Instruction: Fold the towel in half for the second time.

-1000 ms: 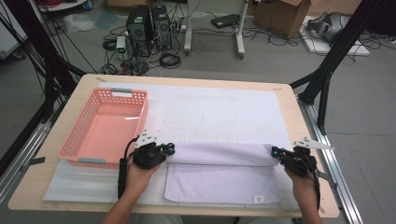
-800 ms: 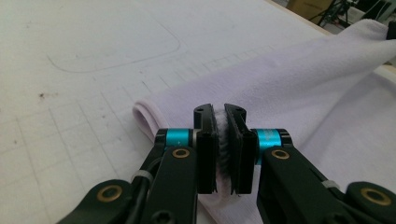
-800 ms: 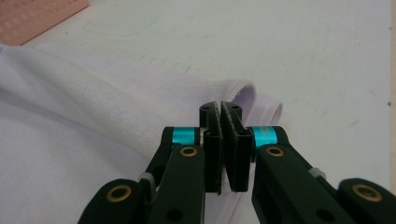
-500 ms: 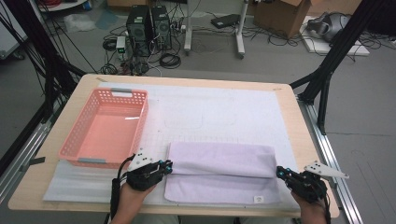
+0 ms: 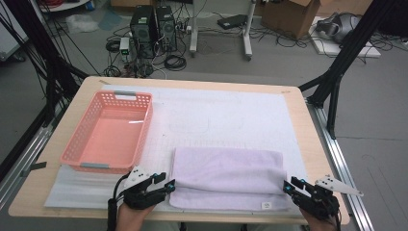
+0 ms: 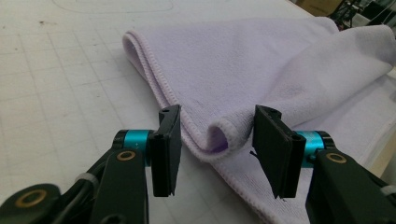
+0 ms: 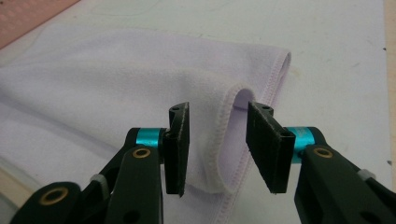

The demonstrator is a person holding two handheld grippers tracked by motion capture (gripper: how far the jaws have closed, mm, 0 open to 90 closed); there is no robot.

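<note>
Folded lilac towel [image 5: 226, 178] at the desk's [image 5: 308, 144] near edge. Left tongs [image 6: 217, 147] and right tongs [image 7: 217, 144], just opening, stand spread around its corners; withdraw both level, without dragging the fold.

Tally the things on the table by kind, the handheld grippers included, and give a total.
Lilac towel, folded: 1
Pink plastic basket: 1
White table mat: 1
Handheld grippers: 2, left gripper and right gripper, both with jaws just opened, a towel corner loose between them
Total: 5
</note>
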